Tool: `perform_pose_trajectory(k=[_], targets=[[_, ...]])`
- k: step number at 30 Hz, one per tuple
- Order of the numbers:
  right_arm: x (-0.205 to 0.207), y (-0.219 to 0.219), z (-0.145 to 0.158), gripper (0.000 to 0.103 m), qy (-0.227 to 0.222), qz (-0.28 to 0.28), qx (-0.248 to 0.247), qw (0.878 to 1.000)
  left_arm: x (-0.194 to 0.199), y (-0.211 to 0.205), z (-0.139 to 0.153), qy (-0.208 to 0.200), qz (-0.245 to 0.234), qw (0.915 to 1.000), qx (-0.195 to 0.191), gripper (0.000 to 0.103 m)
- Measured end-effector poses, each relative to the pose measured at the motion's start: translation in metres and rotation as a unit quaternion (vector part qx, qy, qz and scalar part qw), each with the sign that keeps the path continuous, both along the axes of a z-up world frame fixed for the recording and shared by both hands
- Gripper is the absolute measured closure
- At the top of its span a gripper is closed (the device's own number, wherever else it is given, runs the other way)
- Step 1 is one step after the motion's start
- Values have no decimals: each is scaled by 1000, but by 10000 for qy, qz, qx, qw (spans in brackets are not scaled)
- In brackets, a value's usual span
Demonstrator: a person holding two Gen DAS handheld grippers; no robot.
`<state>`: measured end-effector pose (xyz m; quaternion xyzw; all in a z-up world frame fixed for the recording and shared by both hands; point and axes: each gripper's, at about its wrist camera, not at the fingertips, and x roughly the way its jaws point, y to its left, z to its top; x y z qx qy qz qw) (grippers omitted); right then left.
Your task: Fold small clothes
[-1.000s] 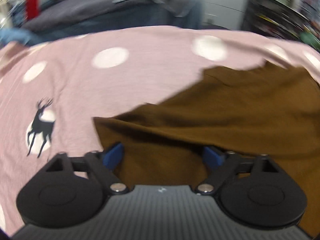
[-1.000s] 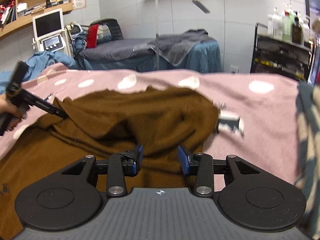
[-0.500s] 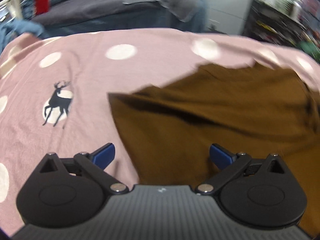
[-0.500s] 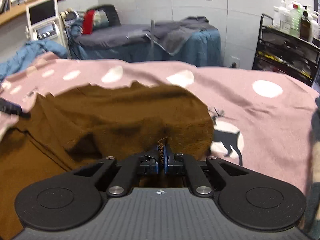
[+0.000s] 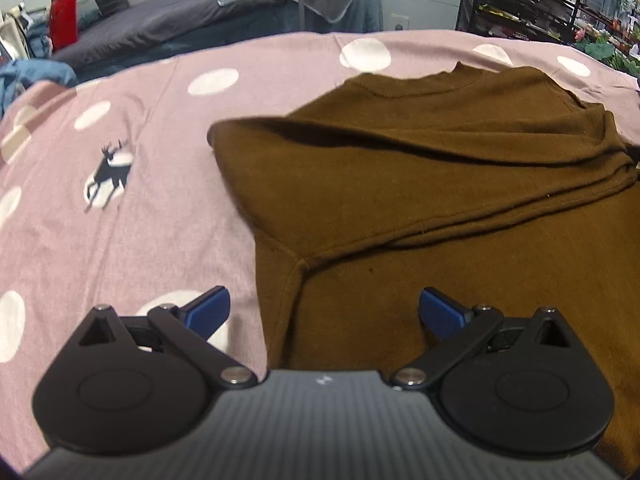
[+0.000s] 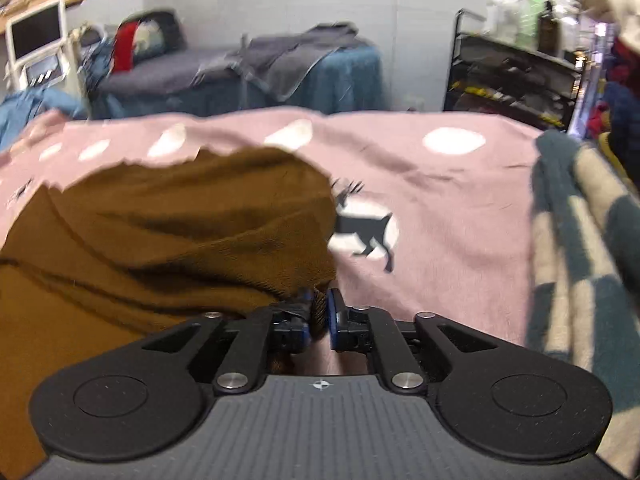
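A brown sweatshirt (image 5: pixel 440 184) lies on the pink dotted sheet (image 5: pixel 120 240) with one sleeve folded across its body. My left gripper (image 5: pixel 322 312) stands wide open over its left side seam, one pad above the sheet and the other above brown cloth, nothing gripped. In the right wrist view the sweatshirt (image 6: pixel 180 220) bunches up to the left of a deer print on the sheet (image 6: pixel 440 208). My right gripper (image 6: pixel 319 314) has its jaws opening. They are slightly apart, and an edge of the brown cloth stands loosely between them.
A teal and cream checked cloth (image 6: pixel 580 260) lies along the right edge of the sheet. Behind the sheet stand a grey-covered bed (image 5: pixel 180 20), a black shelf rack with bottles (image 6: pixel 512 76) and a white monitor (image 6: pixel 36 40).
The left gripper's jaws widened, and it drew back off the sweatshirt to its left edge. The right gripper shut on the brown cloth's edge, then its jaws parted a little.
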<state>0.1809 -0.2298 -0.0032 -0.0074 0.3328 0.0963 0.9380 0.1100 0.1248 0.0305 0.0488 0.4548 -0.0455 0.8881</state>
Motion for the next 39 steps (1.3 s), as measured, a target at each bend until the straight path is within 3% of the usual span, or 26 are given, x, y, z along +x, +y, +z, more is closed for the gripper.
perform_pose_trajectory(k=[3, 5, 7, 9, 13, 16, 20, 24, 26, 29, 33, 37, 39], targets=[[-15, 4, 18, 49, -731, -116, -62, 9972, 5, -2, 6, -189, 54, 9998, 106, 0], [-23, 16, 31, 50, -1131, 249, -283, 9929, 12, -4, 9, -275, 103, 9995, 86, 0], [-25, 33, 35, 58, -1134, 904, -424, 9885, 24, -9, 11, -349, 58, 9994, 52, 0], [-22, 53, 32, 78, -862, 1598, -212, 9831, 36, -17, 6, -331, -31, 9993, 155, 0], [-11, 96, 7, 88, -65, 2179, -296, 9755, 52, -26, -13, -122, 12, 9994, 329, 0], [2, 106, -6, 95, -30, 2024, -456, 9782, 55, -17, -17, -42, 135, 9999, 22, 0], [41, 84, 5, 94, -38, 1370, -52, 9905, 56, -8, -20, 62, 199, 9996, -210, 0], [59, 70, 9, 90, -114, 928, -142, 9955, 56, -6, -22, 48, 202, 9996, -206, 0], [57, 61, 12, 79, -118, 736, -8, 9972, 56, -5, -22, 44, 194, 9996, -197, 0], [36, 53, 23, 78, -288, 893, 362, 9949, 57, -5, -23, 64, 198, 9996, -207, 0], [5, 59, 22, 72, -273, 1512, 445, 9871, 58, -8, -21, 96, 188, 9997, -138, 0], [3, 49, 0, 68, -102, 947, -241, 9952, 58, -9, -21, 92, 247, 9996, -127, 0], [1, 36, -3, 71, -133, 880, 90, 9960, 58, -9, -22, 84, 240, 9996, -107, 0]])
